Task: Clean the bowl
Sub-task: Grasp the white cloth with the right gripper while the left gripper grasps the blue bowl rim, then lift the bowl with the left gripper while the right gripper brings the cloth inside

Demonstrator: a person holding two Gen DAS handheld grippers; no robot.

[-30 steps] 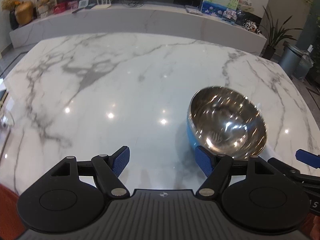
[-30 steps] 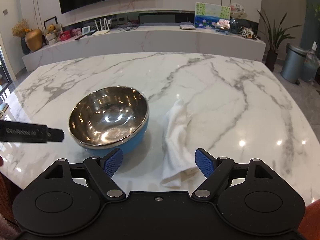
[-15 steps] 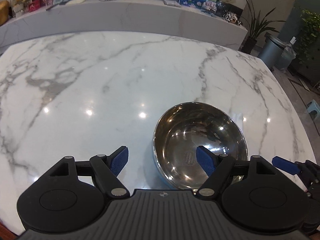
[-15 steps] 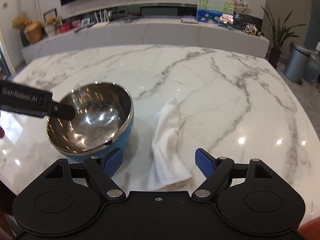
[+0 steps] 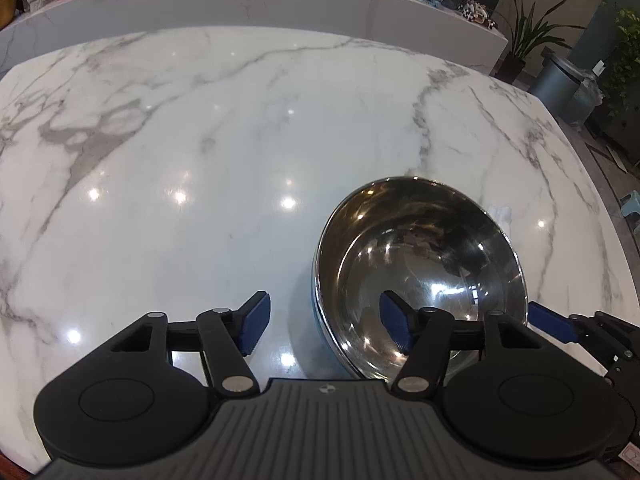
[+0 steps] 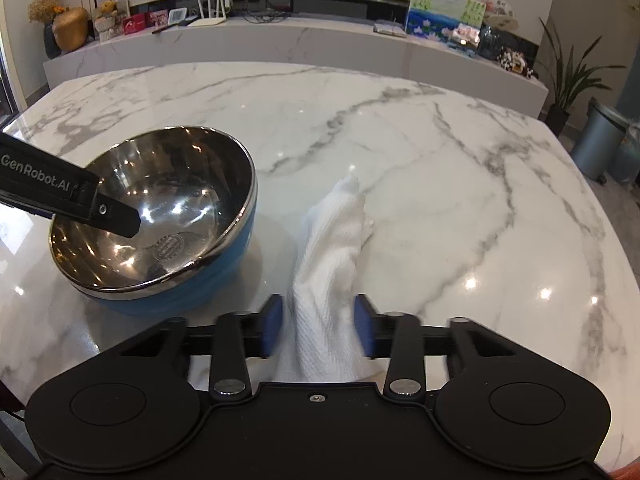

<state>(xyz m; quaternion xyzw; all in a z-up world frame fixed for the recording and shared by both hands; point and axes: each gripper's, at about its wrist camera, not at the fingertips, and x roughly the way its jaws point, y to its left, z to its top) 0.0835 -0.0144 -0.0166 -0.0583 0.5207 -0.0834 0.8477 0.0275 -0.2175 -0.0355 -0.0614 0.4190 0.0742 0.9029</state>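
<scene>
A steel bowl (image 5: 420,264) with a blue outside (image 6: 160,208) stands on the white marble table (image 5: 200,140). My left gripper (image 5: 324,328) straddles the bowl's near-left rim, one pad outside and one inside. Its jaws are closing, with a gap on both sides of the rim. In the right wrist view its black finger (image 6: 116,218) reaches into the bowl. A white cloth (image 6: 332,248) lies just right of the bowl. My right gripper (image 6: 319,328) is closing on the cloth's near end, and its pads squeeze the bunched fabric.
The marble table (image 6: 440,180) stretches wide beyond the bowl. A long marble counter (image 6: 280,44) with small items runs behind it. A grey bin (image 6: 604,140) and a potted plant (image 6: 568,80) stand on the floor at the right.
The left gripper came down over the bowl's rim and its jaws narrowed. The right gripper dropped onto the cloth and its jaws closed from wide apart onto the fabric, bunching it.
</scene>
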